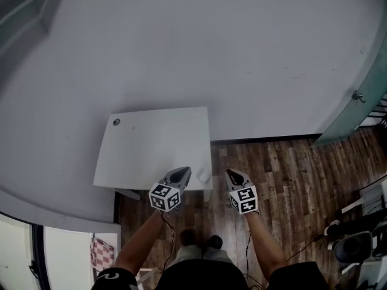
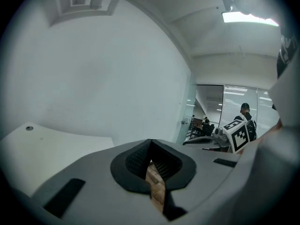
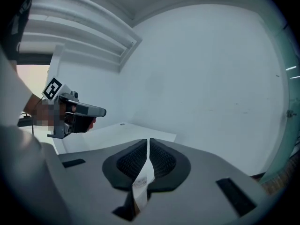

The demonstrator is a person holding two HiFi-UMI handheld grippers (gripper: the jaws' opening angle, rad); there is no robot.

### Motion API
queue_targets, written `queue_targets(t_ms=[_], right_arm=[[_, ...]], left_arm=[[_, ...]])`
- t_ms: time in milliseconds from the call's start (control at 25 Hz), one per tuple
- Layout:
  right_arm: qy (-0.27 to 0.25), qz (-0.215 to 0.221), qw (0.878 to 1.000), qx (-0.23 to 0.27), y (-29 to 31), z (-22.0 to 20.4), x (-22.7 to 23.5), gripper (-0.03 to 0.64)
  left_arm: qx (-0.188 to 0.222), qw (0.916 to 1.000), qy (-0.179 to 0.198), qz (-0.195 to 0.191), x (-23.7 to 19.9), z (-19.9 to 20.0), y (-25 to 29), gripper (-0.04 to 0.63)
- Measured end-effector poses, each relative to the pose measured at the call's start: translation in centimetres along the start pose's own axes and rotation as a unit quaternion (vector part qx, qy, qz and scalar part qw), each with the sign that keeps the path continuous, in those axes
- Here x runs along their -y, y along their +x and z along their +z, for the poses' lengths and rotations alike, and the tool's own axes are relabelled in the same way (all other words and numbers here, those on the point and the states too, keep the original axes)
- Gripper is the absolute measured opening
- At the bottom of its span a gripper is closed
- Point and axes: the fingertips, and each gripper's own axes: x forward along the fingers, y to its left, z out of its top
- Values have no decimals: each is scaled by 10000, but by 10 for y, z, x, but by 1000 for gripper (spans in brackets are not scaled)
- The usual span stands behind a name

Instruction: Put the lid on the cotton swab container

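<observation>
Cotton swab container (image 1: pixel 204 174) on table (image 1: pixel 151 144) edge between left gripper (image 1: pixel 185 171) and right gripper (image 1: pixel 230 173), jaws together.

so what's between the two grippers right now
A small white object, likely the swab container, on the near corner of the table; head view shows it.

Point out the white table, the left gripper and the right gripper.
white table (image 1: pixel 151 144): head view, bare top.
left gripper (image 1: pixel 185 171): head view, tip of its jaws.
right gripper (image 1: pixel 230 173): head view, tip of its jaws.
</observation>
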Motion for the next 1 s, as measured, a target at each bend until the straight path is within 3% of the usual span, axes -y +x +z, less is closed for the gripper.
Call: queue_targets(t_ms=[480,1000], right_arm=[[76,-222,9996,156,-9,47,8,12],[266,-246,9993,72,-13,42,3,12]], left_arm=[[331,9993,151,103,9,35,-11,25],[225,9995,218,52,9,27,-10,25]])
